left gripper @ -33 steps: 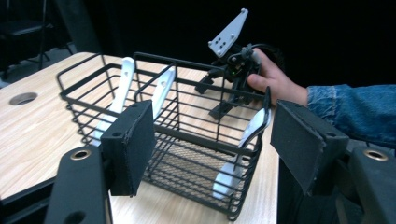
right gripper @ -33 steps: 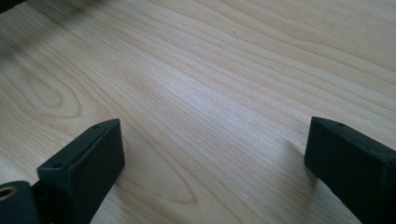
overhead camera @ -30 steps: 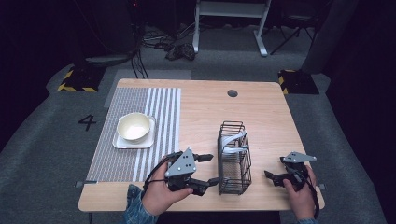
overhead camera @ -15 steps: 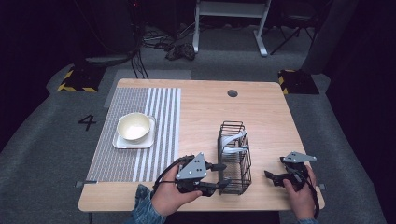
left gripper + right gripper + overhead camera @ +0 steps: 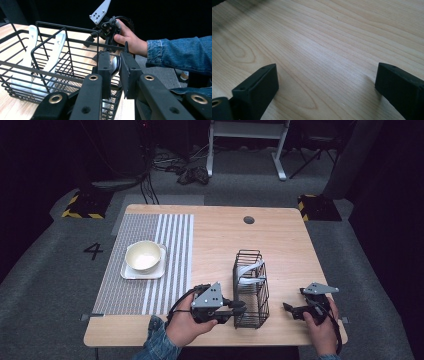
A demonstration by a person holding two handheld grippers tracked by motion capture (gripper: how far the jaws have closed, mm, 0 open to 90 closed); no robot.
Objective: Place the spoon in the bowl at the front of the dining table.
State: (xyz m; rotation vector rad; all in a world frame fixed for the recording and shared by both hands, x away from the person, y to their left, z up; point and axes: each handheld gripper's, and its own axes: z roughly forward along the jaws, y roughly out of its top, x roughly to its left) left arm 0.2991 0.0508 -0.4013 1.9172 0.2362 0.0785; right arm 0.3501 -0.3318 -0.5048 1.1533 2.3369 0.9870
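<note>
A black wire basket (image 5: 251,292) stands on the wooden table (image 5: 215,240) near its front edge, with white utensils (image 5: 248,272) lying inside. My left gripper (image 5: 240,309) reaches the basket's near left side. In the left gripper view the jaws have just been closing, and the gripper (image 5: 115,72) now pinches the end wall of the basket (image 5: 50,62), beside the white utensils (image 5: 26,57). My right gripper (image 5: 290,309) rests to the right of the basket, apart from it. In the right gripper view it (image 5: 325,82) stands open over bare wood.
A cream bowl (image 5: 143,256) sits on a white square plate (image 5: 131,273) on a striped mat (image 5: 170,250) at the left. A dark round hole (image 5: 248,220) marks the table's far side. The other hand and right gripper (image 5: 105,22) show beyond the basket.
My left gripper has moved right up to the basket, and its jaws have drawn together on the wire wall. The right hand has stayed where it was.
</note>
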